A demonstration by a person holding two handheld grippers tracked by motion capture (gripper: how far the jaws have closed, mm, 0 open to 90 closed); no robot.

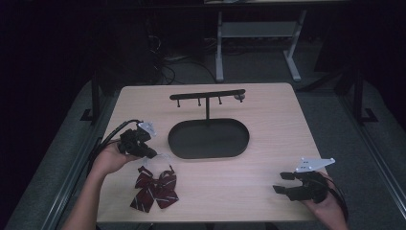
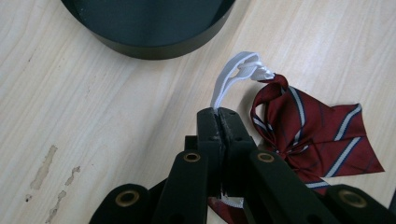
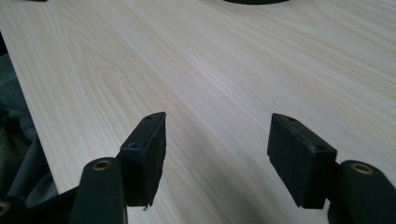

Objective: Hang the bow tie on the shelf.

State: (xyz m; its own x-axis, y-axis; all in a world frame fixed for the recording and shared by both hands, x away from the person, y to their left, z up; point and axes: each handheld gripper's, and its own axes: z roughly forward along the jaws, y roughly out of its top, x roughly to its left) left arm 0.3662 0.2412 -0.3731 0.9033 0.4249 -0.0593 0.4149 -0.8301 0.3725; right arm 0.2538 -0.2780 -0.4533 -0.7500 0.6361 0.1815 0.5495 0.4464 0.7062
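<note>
A dark red striped bow tie lies on the wooden table near its front left; in the left gripper view the bow tie lies to the right of the jaws. Its white elastic strap runs up into my left gripper, whose jaws are shut on it. In the high view the left gripper sits just above the bow tie. My right gripper rests at the front right, open, with nothing between its fingers.
A black oval tray with a T-shaped hanger stand rises in the middle of the table; the tray's rim is close ahead of the left gripper. Bare wood lies around the right gripper.
</note>
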